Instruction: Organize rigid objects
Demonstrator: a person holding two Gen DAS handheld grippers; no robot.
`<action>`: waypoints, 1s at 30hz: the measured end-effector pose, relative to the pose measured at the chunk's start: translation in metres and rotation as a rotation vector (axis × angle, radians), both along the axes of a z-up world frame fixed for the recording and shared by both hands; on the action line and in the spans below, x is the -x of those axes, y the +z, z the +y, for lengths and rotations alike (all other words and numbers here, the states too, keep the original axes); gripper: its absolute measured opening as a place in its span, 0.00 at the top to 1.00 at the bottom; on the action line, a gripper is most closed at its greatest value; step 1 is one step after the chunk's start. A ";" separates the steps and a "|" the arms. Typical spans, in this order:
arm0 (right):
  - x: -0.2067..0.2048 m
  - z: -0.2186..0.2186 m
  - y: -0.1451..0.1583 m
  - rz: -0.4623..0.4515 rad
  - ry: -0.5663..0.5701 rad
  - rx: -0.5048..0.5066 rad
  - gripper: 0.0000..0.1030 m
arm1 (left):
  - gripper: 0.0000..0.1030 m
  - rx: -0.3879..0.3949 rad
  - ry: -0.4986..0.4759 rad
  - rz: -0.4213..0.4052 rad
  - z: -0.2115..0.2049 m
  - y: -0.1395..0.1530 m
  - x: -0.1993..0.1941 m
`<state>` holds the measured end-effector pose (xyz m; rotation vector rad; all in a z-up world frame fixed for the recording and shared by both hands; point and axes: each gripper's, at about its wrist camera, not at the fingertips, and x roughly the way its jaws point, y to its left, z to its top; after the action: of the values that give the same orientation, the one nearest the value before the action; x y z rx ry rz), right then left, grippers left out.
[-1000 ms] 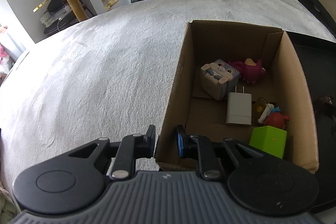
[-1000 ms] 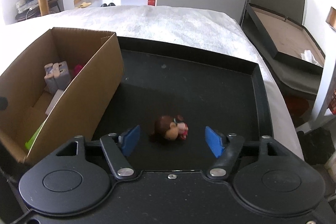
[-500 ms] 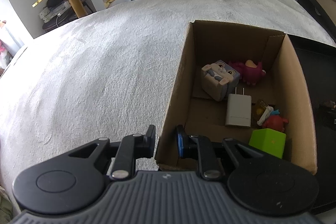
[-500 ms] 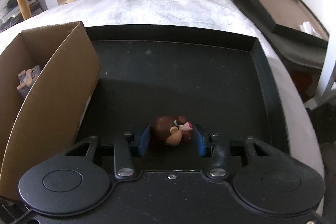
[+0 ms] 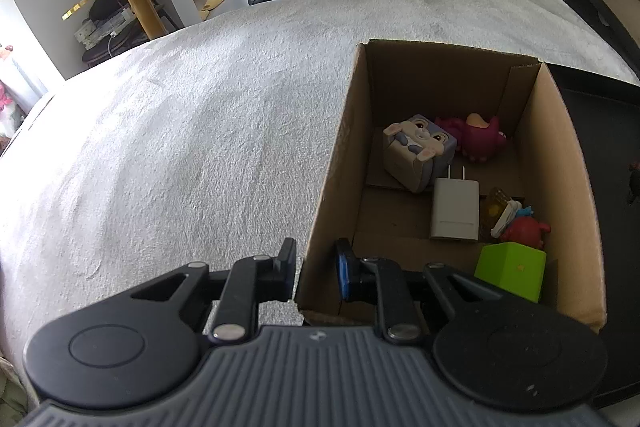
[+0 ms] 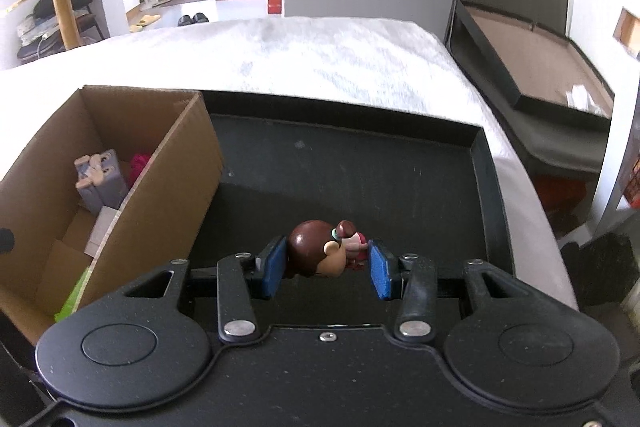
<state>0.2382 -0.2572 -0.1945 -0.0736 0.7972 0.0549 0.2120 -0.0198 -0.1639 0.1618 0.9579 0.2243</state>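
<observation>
Two grippers are at work, and I start with my right gripper [image 6: 327, 266]: its blue pads pinch a small brown-haired figurine [image 6: 324, 251], one pad on the back of the head, the other against the pink body. The toy looks lifted just clear of the black tray [image 6: 484, 163] beneath it, though I cannot be certain of the gap. My left gripper [image 5: 316, 269] has its jaws pressed onto the near wall of the cardboard box [image 5: 328, 187], one pad outside and one inside, steadying it.

What worries me is the grip. The head is round and smooth and the body side is narrow, so I judge the figurine could rotate or slip out between the pads on the way over, dropping back on the tray. Carried too low, it could also catch the box wall that stands just left of the right gripper.

Inside the box, ahead of the left gripper, lie a grey rabbit cube [image 5: 420, 151], a magenta toy [image 5: 478, 143], a white charger [image 5: 455, 209], a small red toy [image 5: 524, 227] and a green block [image 5: 510, 269]. The free floor is on the left side, near the wall I hold. White bedding [image 5: 180, 147] spreads to the left of it all.
</observation>
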 end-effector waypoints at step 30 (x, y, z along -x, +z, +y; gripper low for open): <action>0.016 0.071 0.052 -0.255 0.341 0.075 0.58 | 0.84 0.072 -0.001 -0.019 0.010 0.004 0.002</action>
<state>0.2226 -0.1859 -0.1423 -0.2820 0.5251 0.3322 0.2102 -0.0096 -0.1596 0.0946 0.9459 0.1896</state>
